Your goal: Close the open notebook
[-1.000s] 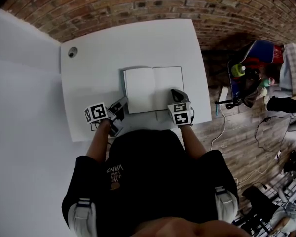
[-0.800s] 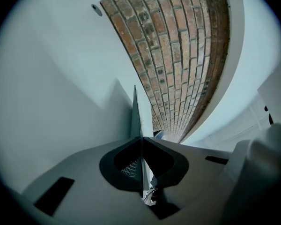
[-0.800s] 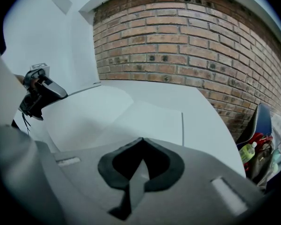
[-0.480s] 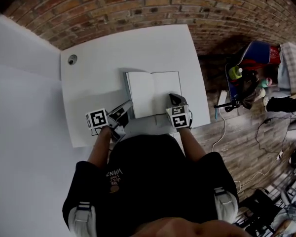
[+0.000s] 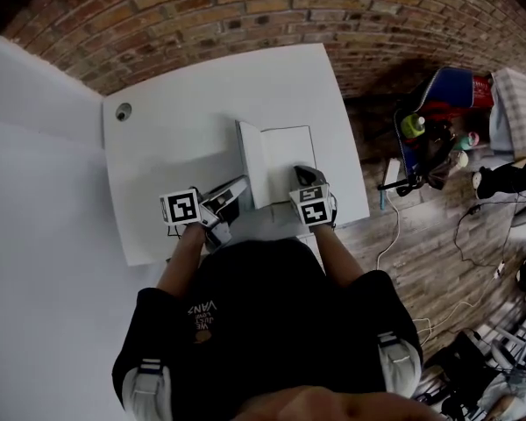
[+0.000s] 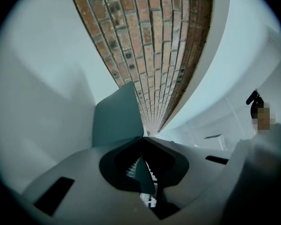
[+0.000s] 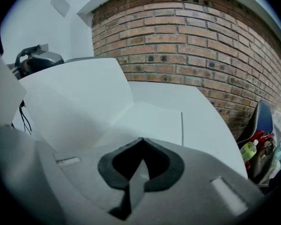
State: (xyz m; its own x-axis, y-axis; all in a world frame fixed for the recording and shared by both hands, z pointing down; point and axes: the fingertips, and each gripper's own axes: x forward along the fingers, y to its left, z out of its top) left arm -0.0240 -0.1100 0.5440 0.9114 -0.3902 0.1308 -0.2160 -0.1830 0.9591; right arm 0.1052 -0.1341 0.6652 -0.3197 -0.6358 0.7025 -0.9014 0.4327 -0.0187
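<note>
The notebook lies on the white table [image 5: 175, 121], its blank right page [image 5: 285, 152] flat. Its left leaf [image 5: 250, 169] stands almost upright. My left gripper [image 5: 239, 185] is shut on that leaf's near edge. In the left gripper view, the teal cover [image 6: 117, 118] rises from between the closed jaws of my left gripper [image 6: 141, 142]. My right gripper [image 5: 305, 175] is shut, its tips resting on the near part of the right page. In the right gripper view, the flat page [image 7: 152, 121] and the raised white leaf [image 7: 75, 102] lie beyond my right gripper [image 7: 141, 142].
A round cable hole [image 5: 122, 110] sits in the table's far left corner. A brick wall [image 5: 272, 7] runs behind the table. On the wooden floor to the right are a blue bag [image 5: 451, 90], a green bottle [image 5: 409, 126] and cables [image 5: 473, 226].
My left gripper has risen and swung right, and the left leaf has come up from flat to nearly upright. The right gripper has stayed on the right page.
</note>
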